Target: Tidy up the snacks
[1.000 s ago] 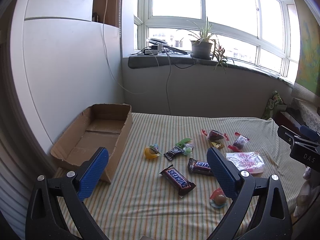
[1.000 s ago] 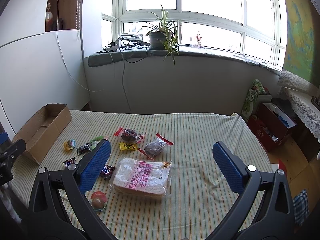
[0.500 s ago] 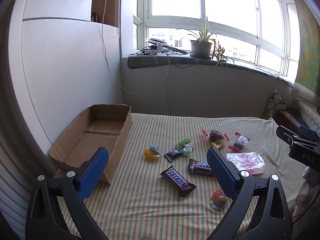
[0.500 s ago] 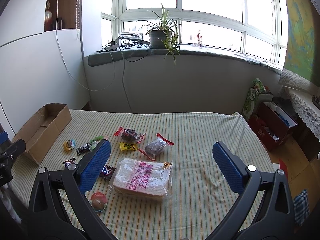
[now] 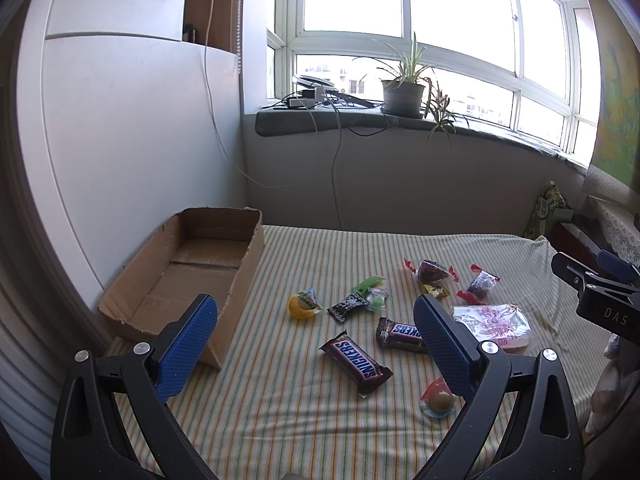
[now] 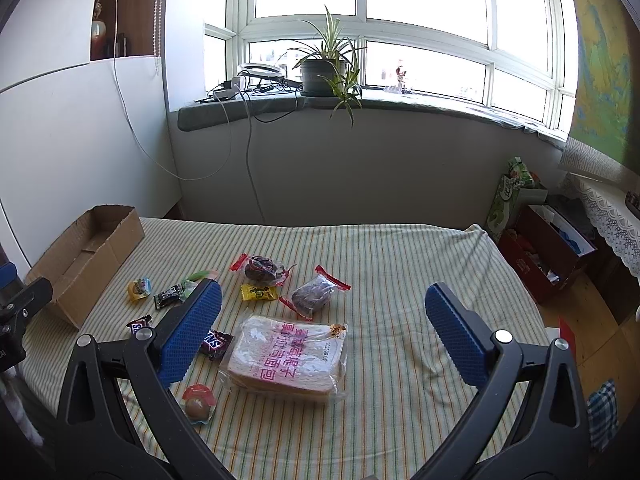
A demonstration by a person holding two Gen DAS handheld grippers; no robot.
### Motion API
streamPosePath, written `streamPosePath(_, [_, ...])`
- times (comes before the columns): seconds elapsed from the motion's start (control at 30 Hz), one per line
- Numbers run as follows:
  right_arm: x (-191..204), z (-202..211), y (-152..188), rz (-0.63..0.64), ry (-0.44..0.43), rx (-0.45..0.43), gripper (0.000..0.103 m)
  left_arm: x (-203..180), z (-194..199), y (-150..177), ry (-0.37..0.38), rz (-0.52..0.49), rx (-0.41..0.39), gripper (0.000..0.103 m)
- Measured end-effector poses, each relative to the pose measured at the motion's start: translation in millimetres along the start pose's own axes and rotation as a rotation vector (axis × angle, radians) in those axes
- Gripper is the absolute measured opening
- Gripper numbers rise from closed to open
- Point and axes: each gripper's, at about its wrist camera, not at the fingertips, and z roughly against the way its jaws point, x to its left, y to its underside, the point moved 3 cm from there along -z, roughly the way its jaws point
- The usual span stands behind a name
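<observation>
Several snacks lie scattered on a striped cloth. Two Snickers bars (image 5: pixel 355 361) (image 5: pixel 400 334) lie nearest my left gripper (image 5: pixel 316 330), which hangs open above them with nothing between its blue pads. An empty cardboard box (image 5: pixel 188 268) stands at the left. A bagged bread loaf (image 6: pixel 288 358) lies just ahead of my right gripper (image 6: pixel 324 320), which is open and holds nothing. A yellow jelly cup (image 5: pixel 304 305), a black candy (image 5: pixel 347 305), a green-wrapped sweet (image 5: pixel 372 290), dark plum packets (image 6: pixel 264 269) (image 6: pixel 314 295), a yellow candy (image 6: pixel 258 292) and a small round sweet (image 6: pixel 198 402) lie around them.
The bed's right edge (image 6: pixel 516 280) drops to a floor with a red box (image 6: pixel 548 256) and a green bag (image 6: pixel 510 196). A white panel wall (image 5: pixel 120 160) stands behind the cardboard box. A potted plant (image 6: pixel 326 68) and cables sit on the window sill.
Both views have shifted only slightly; the snacks and box stay where they were and both grippers remain open.
</observation>
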Motion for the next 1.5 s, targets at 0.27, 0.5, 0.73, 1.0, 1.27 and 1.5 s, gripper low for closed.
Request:
streamPosePath(0.27, [0, 0, 0, -0.001, -0.002, 0.002, 0.103, 0, 1, 1, 0.000, 0.001, 0.003, 0.099])
streamPosePath(0.5, [2, -2, 2, -0.002, -0.003, 0.004, 0.103, -1, 1, 0, 0.000, -0.001, 0.005, 0.099])
streamPosePath(0.73, [2, -3, 3, -0.002, -0.004, 0.007, 0.103, -3, 1, 0, 0.002, 0.000, 0.008, 0.099])
streamPosePath(1.0, [2, -5, 4, -0.003, -0.005, 0.010, 0.103, -5, -2, 3, 0.012, 0.003, 0.018, 0.099])
streamPosePath(1.27, [-9, -19, 16, -0.035, -0.057, 0.071, 0.103, -8, -16, 11, 0.074, 0.019, 0.065, 0.098])
streamPosePath(1.5, [-17, -40, 28, -0.084, -0.161, 0.180, 0.092, -17, -36, 20, 0.213, 0.070, 0.157, 0.084])
